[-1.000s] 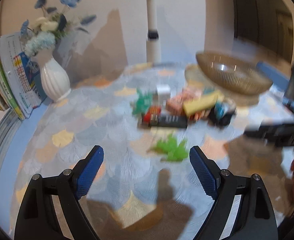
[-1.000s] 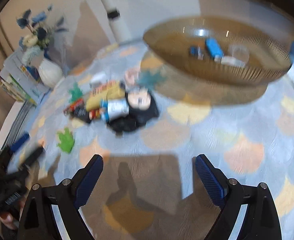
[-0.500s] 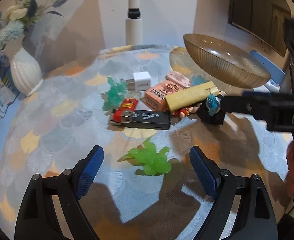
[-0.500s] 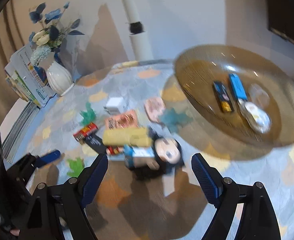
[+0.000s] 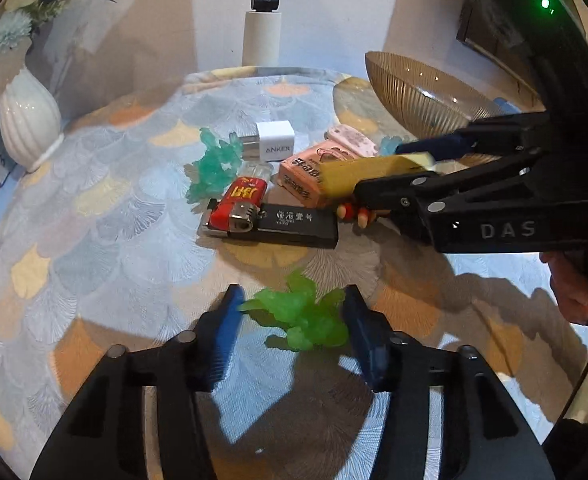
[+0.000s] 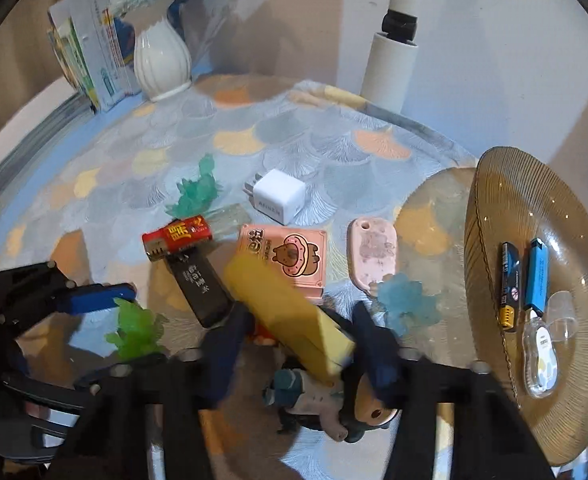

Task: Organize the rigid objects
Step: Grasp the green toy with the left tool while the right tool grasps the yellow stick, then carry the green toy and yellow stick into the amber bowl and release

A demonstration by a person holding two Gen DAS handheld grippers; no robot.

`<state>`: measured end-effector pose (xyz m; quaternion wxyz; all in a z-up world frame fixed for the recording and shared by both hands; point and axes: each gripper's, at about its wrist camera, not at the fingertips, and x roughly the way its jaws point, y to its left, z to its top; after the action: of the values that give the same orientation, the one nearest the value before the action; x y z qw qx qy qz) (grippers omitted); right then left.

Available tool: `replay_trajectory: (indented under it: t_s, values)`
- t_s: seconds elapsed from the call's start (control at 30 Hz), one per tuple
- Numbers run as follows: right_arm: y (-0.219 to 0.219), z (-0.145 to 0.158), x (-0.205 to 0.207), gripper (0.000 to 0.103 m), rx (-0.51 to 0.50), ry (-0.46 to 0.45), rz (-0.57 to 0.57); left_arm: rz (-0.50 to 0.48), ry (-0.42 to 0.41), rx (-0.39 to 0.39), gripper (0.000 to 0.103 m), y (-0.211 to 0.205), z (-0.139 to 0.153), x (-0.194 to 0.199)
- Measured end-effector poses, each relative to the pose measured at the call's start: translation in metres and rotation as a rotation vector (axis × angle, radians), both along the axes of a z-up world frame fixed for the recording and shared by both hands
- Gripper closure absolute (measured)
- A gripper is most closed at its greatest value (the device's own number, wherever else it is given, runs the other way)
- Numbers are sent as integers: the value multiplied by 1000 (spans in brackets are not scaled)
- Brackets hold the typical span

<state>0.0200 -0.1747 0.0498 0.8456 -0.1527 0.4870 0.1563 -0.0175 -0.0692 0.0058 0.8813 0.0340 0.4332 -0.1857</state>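
The green crystal toy (image 5: 301, 314) lay on the patterned tablecloth (image 5: 94, 240) between the closing jaws of the left gripper (image 5: 292, 332), open cloth to its left; the right gripper (image 6: 299, 344) was closing around the yellow box (image 6: 290, 312), whether its pads pressed I could not tell; a figurine (image 6: 333, 408) lay half hidden beneath; the amber glass bowl (image 6: 493, 200) sat at the table's edge.
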Motion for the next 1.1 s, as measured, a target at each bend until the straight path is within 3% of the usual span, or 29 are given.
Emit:
replay_trajectory:
  t_s: [0.13, 0.2, 0.33, 0.5, 0.67, 0.83, 0.9, 1.1]
  values:
    - [11, -3, -4, 64, -109, -12, 71, -3, -1, -35, 56, 4, 2, -1]
    - [12, -3, 3, 65, -108, 5, 67, -1, -2, -33, 56, 4, 1, -1]
    - [17, -5, 10, 76, -118, 2, 39, 8, -39, -24, 56, 4, 4, -6]
    - [3, 18, 1, 80, 16, -16, -21, 15, -39, -59, 56, 12, 6, -7]
    - [-26, 55, -51, 80, 168, -84, -63, 9, -39, -71, 56, 13, 5, -6]
    - [-67, 16, -107, 80, 151, -1, -199, -11, -38, -73, 56, 11, 5, -7]
    - [-75, 1, -115, 80, 142, -18, -256, -24, -36, -78, 56, 10, 5, -7]
    - [-71, -16, -126, 77, 212, 0, -235, -94, -31, -92, 53, 4, 5, -13]
